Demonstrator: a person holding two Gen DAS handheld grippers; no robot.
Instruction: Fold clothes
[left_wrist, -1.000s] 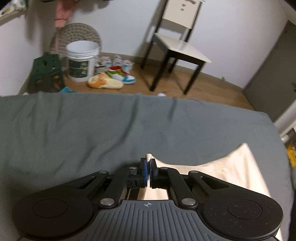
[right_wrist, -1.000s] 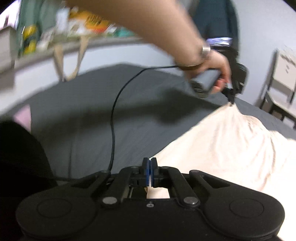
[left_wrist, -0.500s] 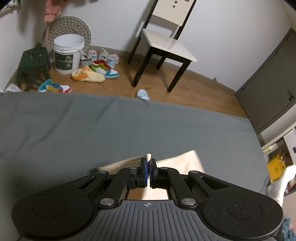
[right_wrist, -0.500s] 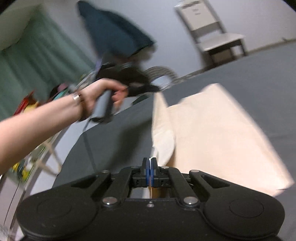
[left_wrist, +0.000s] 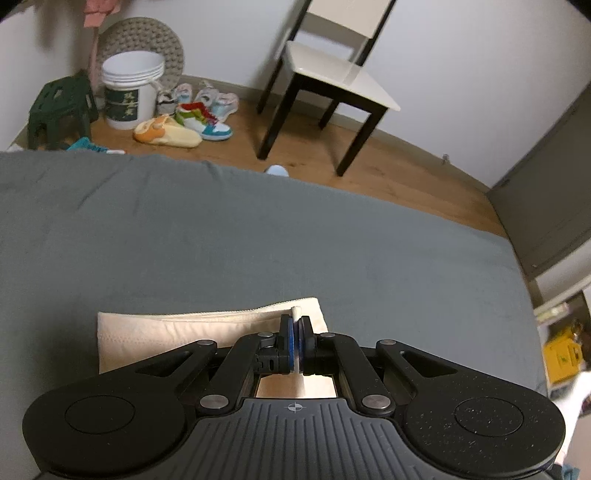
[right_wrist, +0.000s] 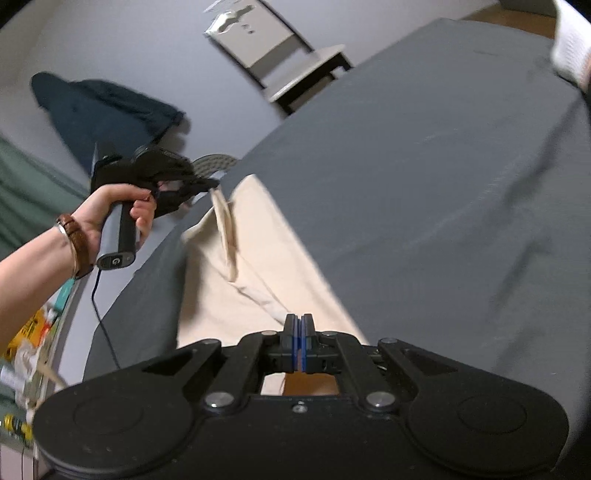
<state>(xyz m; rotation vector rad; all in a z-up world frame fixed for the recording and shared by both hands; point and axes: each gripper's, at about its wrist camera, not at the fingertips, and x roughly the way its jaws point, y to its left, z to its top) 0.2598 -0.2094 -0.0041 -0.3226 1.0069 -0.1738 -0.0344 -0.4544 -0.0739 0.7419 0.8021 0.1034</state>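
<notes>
Cream cloth lies on the grey bed, one corner lifted. Left gripper: jaws closed on a cloth edge, a white sliver showing between the pads. Right gripper: jaws closed, cloth edge pinched at the tips. Hand grips the left gripper's handle. White bucket stands on the floor by shoes; contents not visible.
</notes>
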